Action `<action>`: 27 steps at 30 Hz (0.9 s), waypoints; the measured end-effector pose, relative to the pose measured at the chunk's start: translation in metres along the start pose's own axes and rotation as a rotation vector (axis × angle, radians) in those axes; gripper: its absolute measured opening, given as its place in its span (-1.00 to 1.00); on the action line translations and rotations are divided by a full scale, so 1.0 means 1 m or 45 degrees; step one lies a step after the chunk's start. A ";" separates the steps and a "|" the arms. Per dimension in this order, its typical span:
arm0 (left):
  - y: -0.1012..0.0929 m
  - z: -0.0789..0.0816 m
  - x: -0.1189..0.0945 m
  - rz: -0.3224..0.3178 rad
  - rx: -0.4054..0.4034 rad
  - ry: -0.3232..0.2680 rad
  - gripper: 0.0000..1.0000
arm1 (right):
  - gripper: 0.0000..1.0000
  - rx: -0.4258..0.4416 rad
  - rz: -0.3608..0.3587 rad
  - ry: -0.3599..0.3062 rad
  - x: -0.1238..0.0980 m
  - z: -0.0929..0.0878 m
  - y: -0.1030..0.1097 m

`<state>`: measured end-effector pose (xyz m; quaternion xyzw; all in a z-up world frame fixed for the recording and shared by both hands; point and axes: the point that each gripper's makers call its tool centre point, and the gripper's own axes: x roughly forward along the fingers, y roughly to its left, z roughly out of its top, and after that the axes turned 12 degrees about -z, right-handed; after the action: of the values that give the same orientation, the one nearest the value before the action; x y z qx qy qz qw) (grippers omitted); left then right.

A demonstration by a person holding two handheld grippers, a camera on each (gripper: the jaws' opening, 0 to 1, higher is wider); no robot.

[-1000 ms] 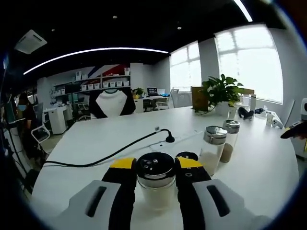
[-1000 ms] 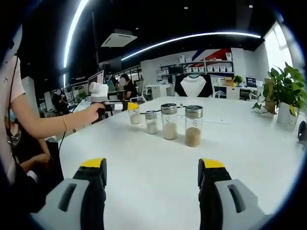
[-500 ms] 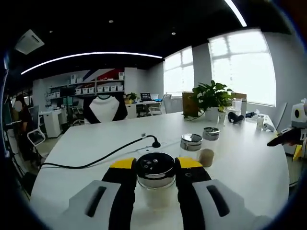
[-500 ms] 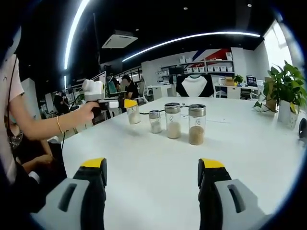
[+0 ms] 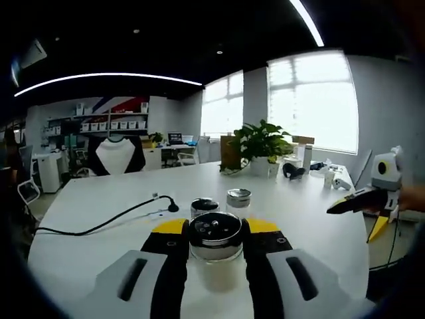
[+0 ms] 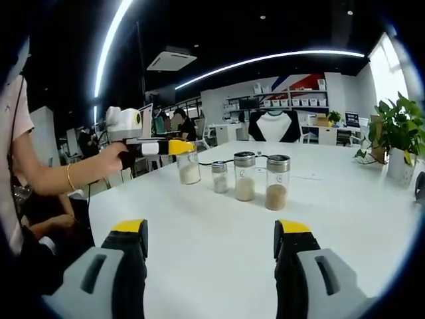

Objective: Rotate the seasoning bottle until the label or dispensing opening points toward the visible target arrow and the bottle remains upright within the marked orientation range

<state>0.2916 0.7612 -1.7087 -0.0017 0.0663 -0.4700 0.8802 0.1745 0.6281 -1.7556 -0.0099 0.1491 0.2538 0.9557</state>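
Note:
A glass seasoning bottle (image 5: 216, 262) with a perforated metal lid (image 5: 215, 230) and pale powder inside stands upright between the yellow-tipped jaws of my left gripper (image 5: 216, 232), which is shut on it. In the right gripper view the same bottle (image 6: 189, 171) is at the left end of a row, with the left gripper (image 6: 174, 147) closed around its top. My right gripper (image 6: 211, 232) hovers low over the white table (image 6: 212, 219), open, with nothing between its jaws, well short of the row.
Three more bottles stand in the row: a short one (image 6: 220, 177), a pale-filled one (image 6: 244, 177) and a brown-filled one (image 6: 276, 183). A black cable (image 5: 99, 222) crosses the table. A potted plant (image 5: 262, 143) stands at the far edge. A person's arm (image 6: 53, 176) reaches in from the left.
The left gripper has turned with the bottle in its grip, so the other bottles now lie straight behind it instead of to the right. The right gripper stays open and almost still.

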 end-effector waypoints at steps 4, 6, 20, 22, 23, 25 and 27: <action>-0.027 0.003 0.009 -0.127 0.005 0.007 -0.34 | 0.55 0.001 0.000 -0.004 -0.003 0.000 0.001; -0.038 0.008 0.011 -0.170 0.033 0.012 -0.34 | 0.55 -0.003 0.000 -0.004 -0.005 0.000 0.002; -0.130 0.015 0.029 -0.479 0.129 0.059 -0.34 | 0.51 -0.023 0.037 -0.029 -0.005 0.006 0.017; -0.136 0.015 0.029 -0.499 0.116 0.057 -0.34 | 0.49 -0.028 0.040 -0.027 -0.006 0.006 0.018; -0.139 0.015 0.028 -0.514 0.108 0.053 -0.34 | 0.49 -0.027 0.043 -0.027 -0.006 0.006 0.019; -0.148 0.017 0.027 -0.543 0.108 0.043 -0.34 | 0.49 -0.023 0.048 -0.030 -0.006 0.005 0.020; -0.155 0.020 0.027 -0.566 0.114 0.037 -0.34 | 0.48 -0.019 0.054 -0.029 -0.006 0.004 0.023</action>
<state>0.1802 0.6509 -1.6818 0.0293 0.0559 -0.6548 0.7531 0.1597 0.6455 -1.7485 -0.0110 0.1365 0.2752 0.9516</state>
